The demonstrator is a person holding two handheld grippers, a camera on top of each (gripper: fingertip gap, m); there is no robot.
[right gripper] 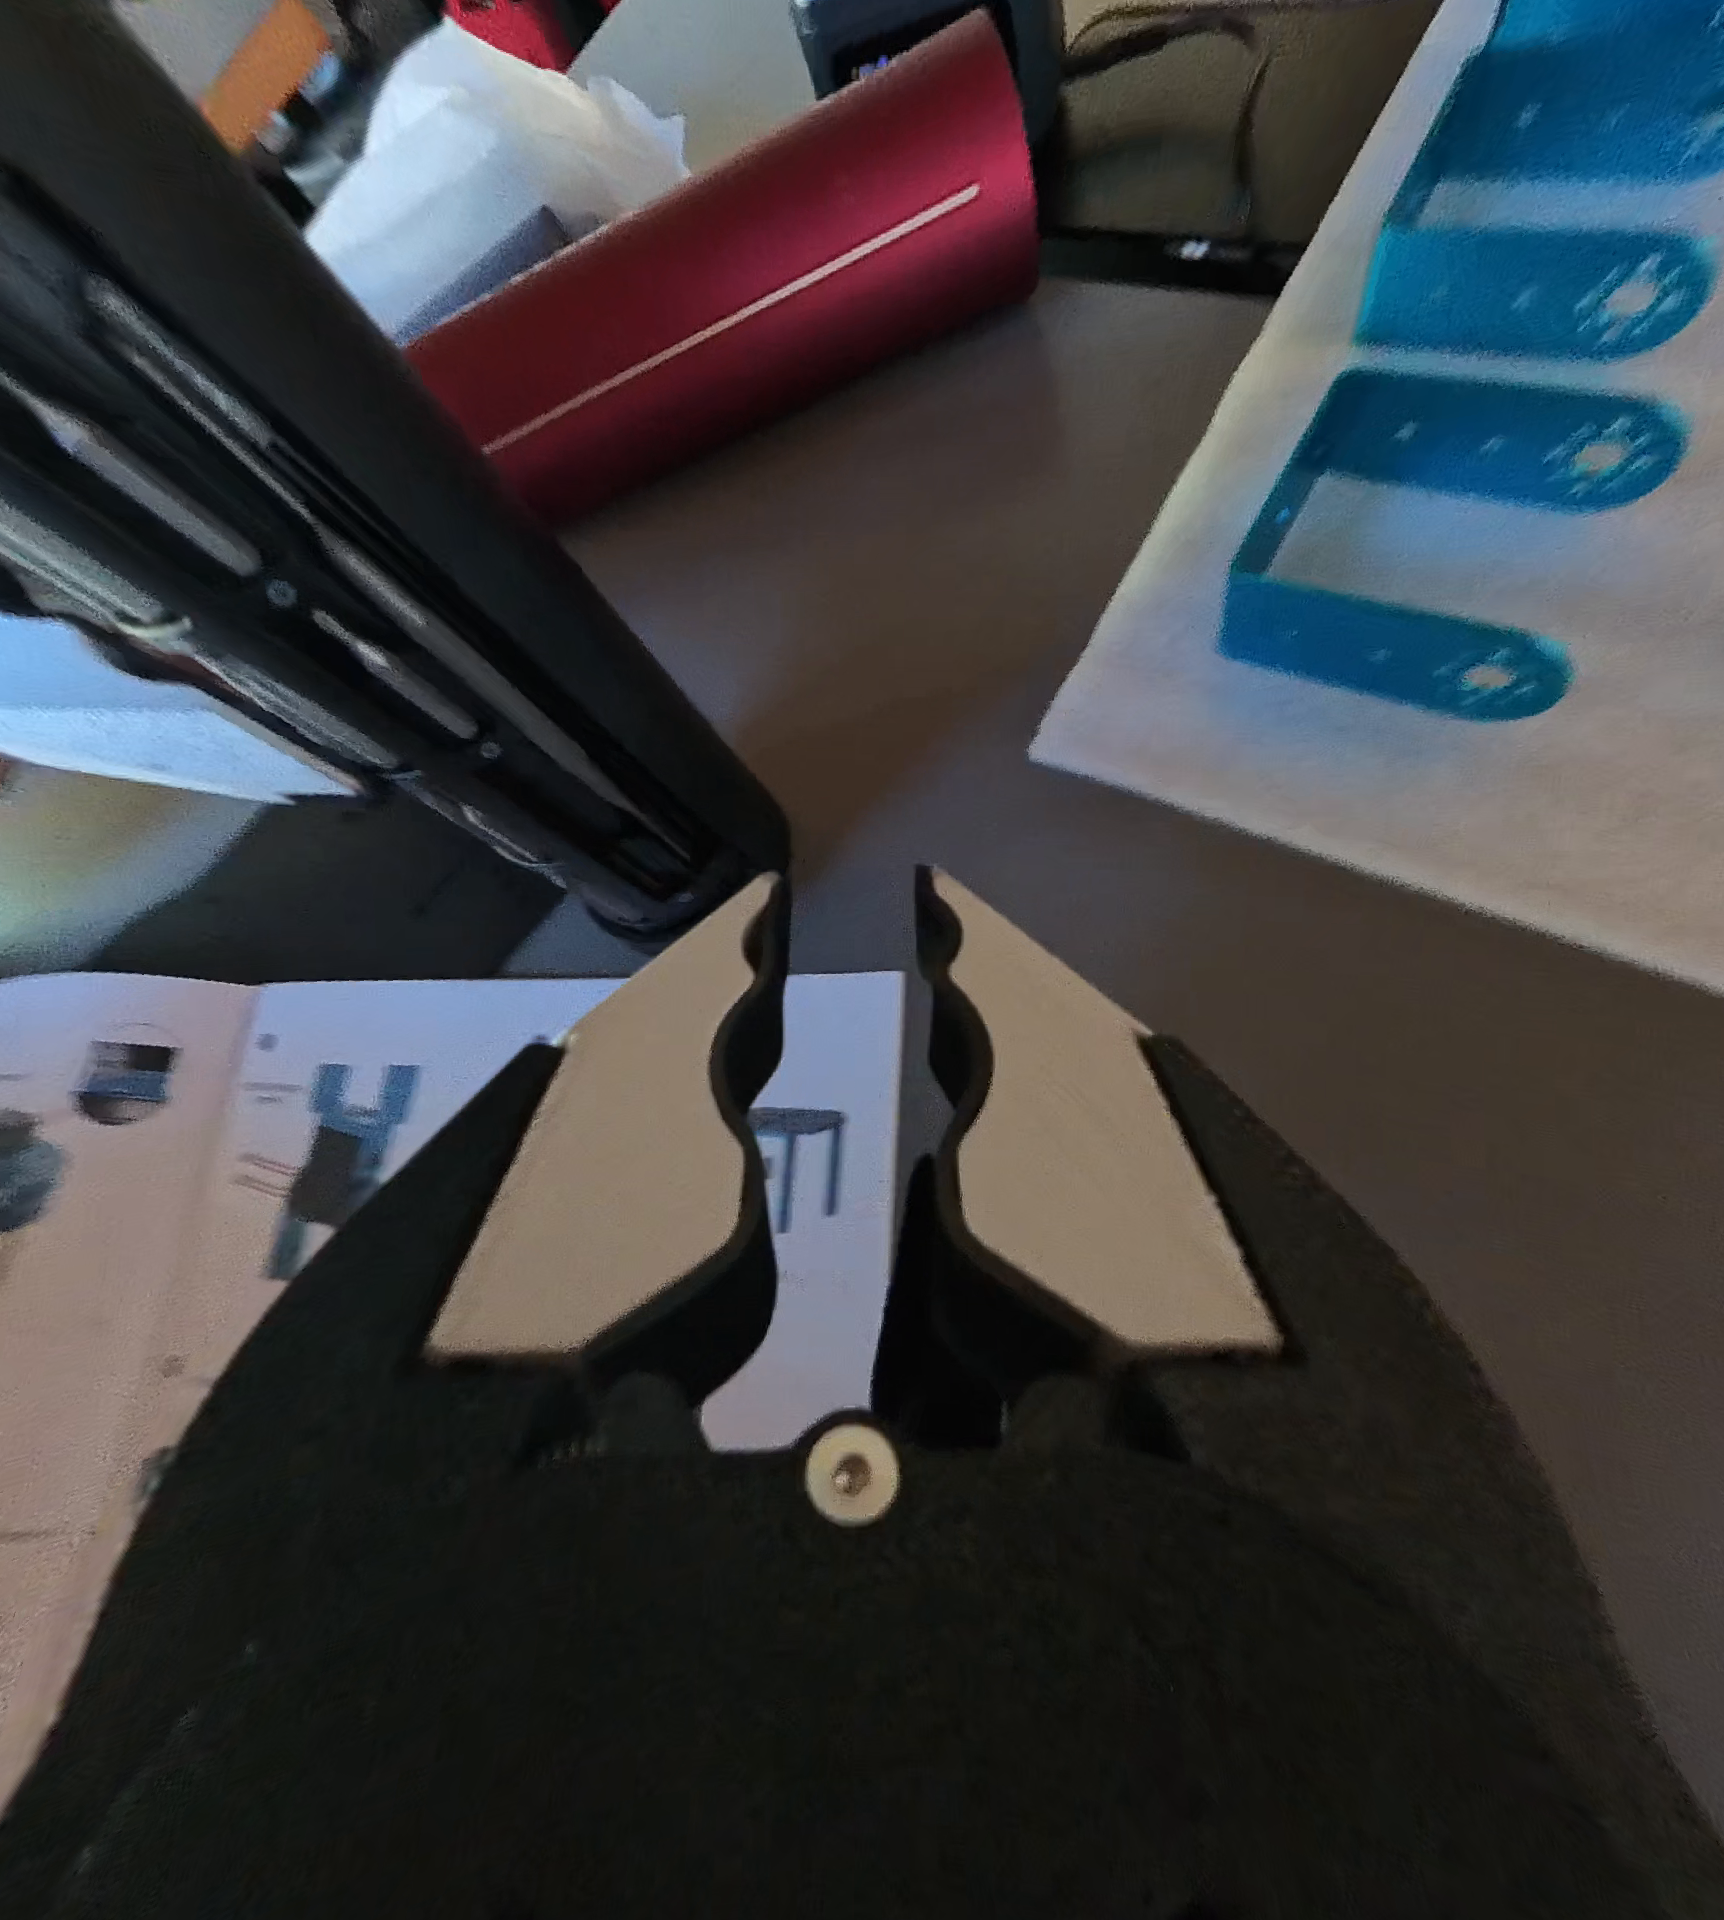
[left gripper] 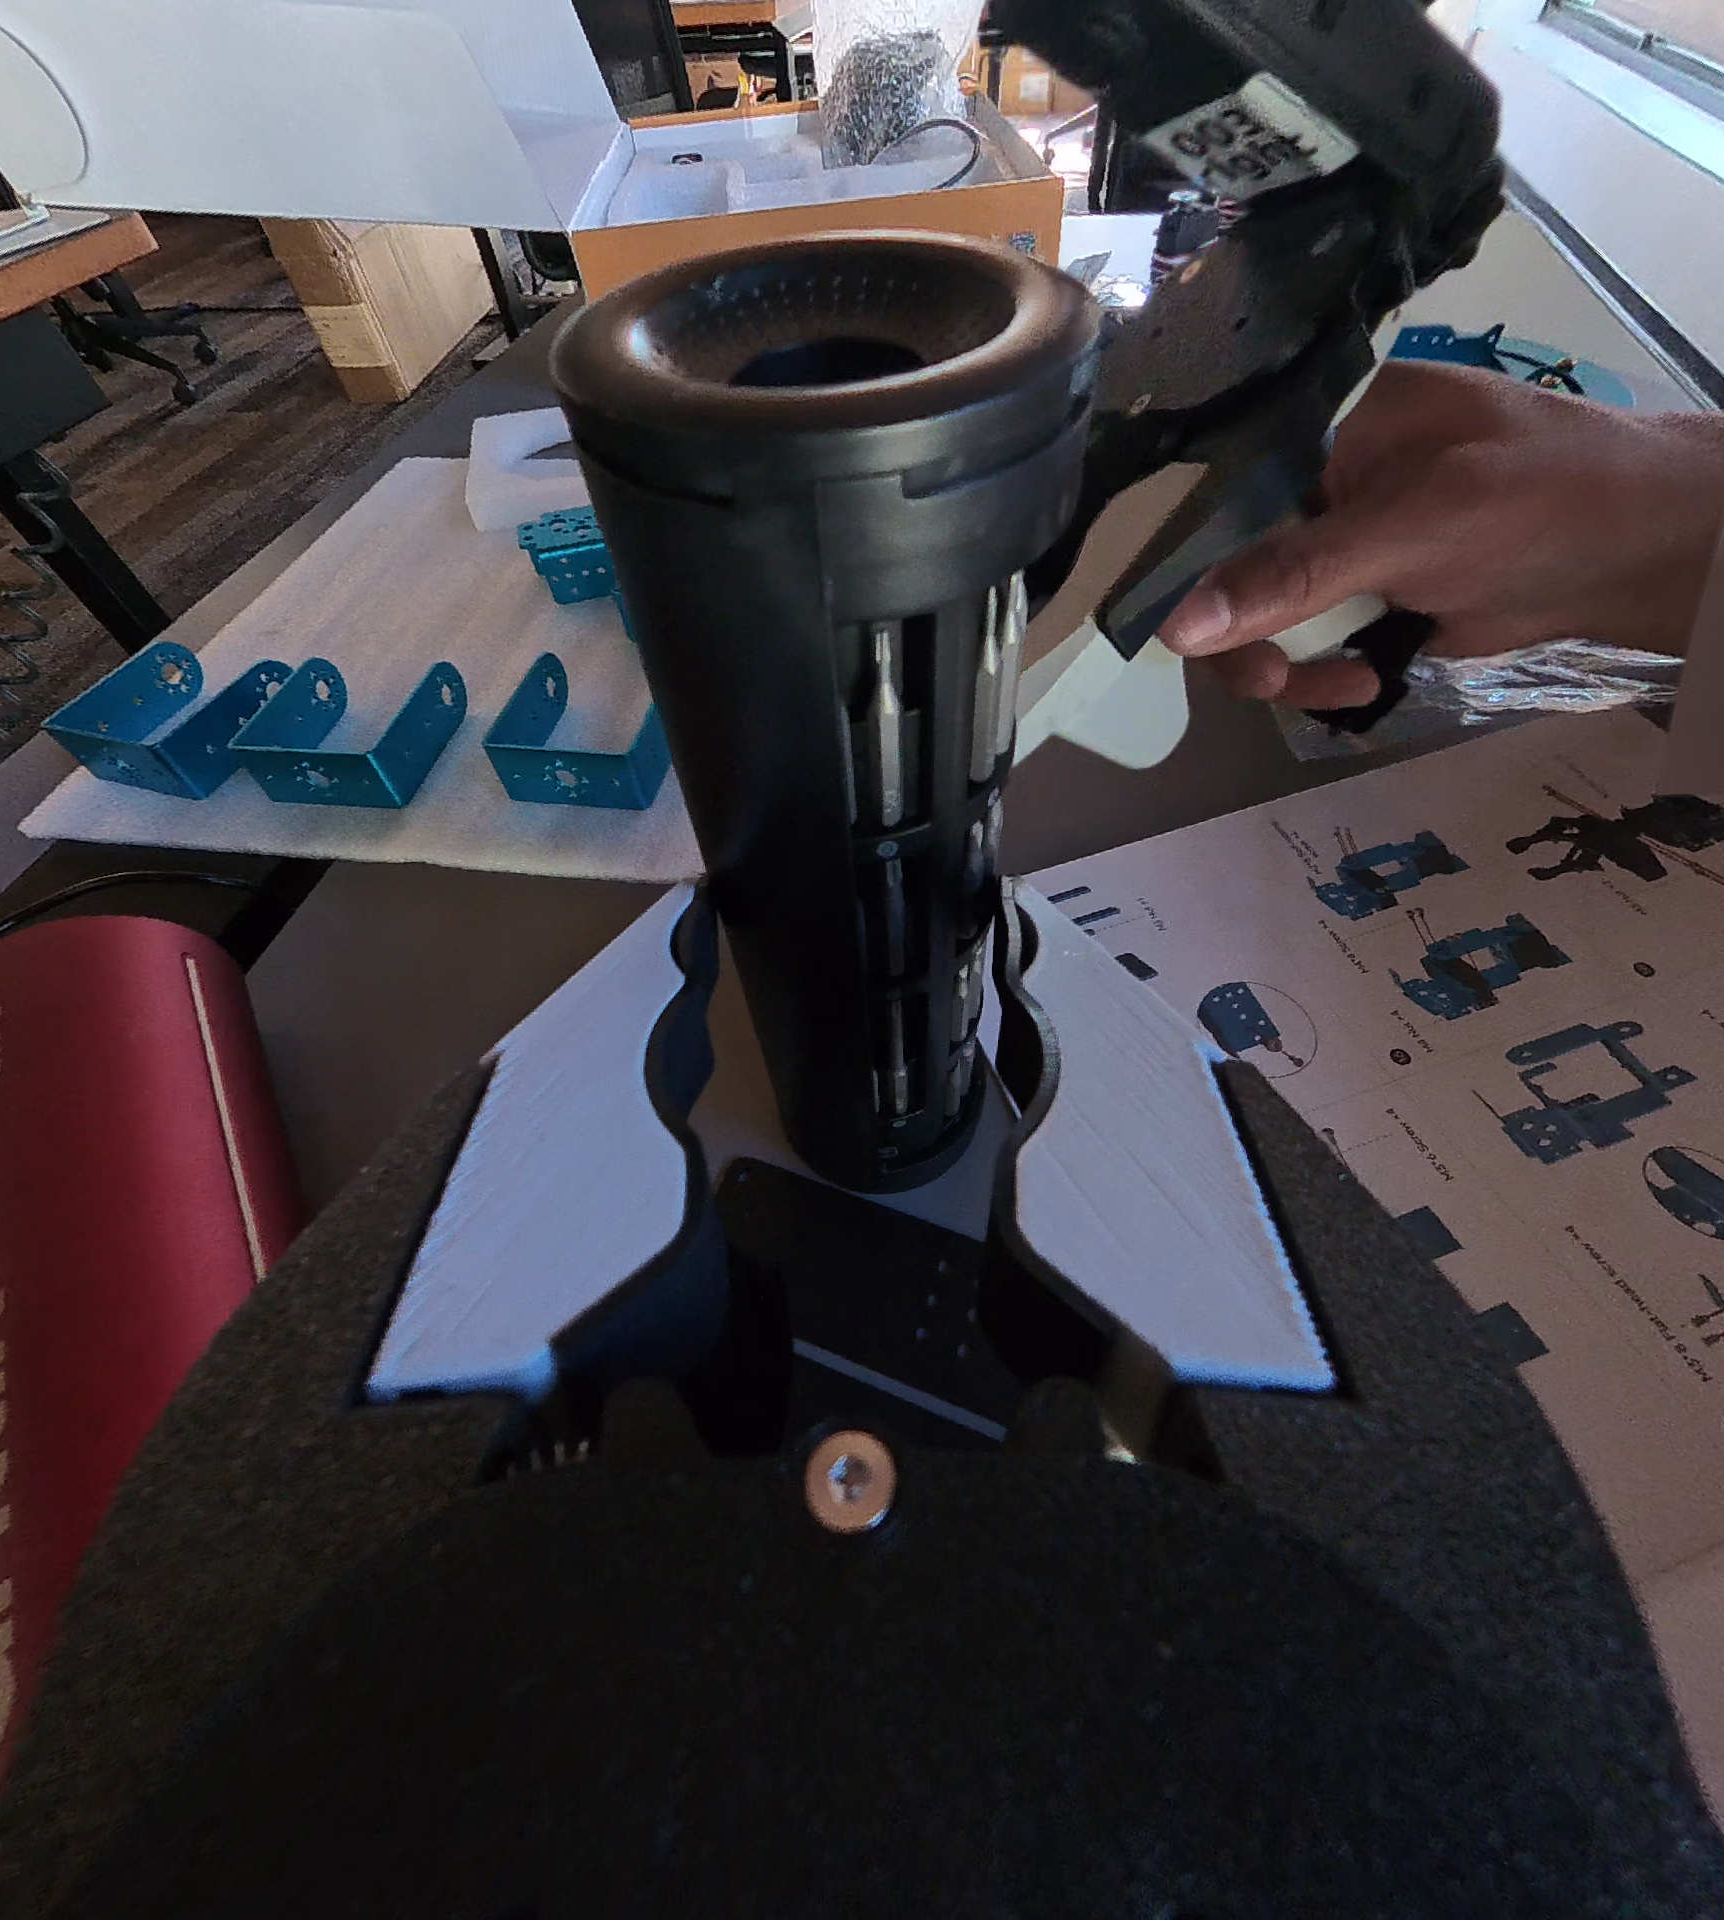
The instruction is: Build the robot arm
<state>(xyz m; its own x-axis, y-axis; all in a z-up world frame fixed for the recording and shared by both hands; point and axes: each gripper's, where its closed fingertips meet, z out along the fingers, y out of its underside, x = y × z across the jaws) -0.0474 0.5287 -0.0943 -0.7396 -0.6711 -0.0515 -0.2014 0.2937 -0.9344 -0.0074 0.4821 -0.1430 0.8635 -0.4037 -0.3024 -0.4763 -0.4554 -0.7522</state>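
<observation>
My left gripper (left gripper: 853, 904) is shut on a black cylindrical screwdriver-bit holder (left gripper: 796, 644) and holds it upright above the table. Silver bits (left gripper: 884, 727) show through a slot in its side, and its top is open and hollow. In the left wrist view my right gripper (left gripper: 1128, 686), held by a hand (left gripper: 1502, 540), sits just behind the holder on its right. In the right wrist view my right gripper (right gripper: 850, 883) has its jaws a little apart and empty. Its left fingertip (right gripper: 764, 904) is next to the end of the holder (right gripper: 318, 520).
A red tube (left gripper: 99, 1195) lies at the left and also shows in the right wrist view (right gripper: 733, 281). Several blue metal brackets (left gripper: 318, 738) sit on a white foam sheet (left gripper: 401, 582). A printed instruction sheet (left gripper: 1460, 1039) lies at the right. An open box (left gripper: 816, 208) stands behind. Some 8 cm of space lies between my two pairs of fingers.
</observation>
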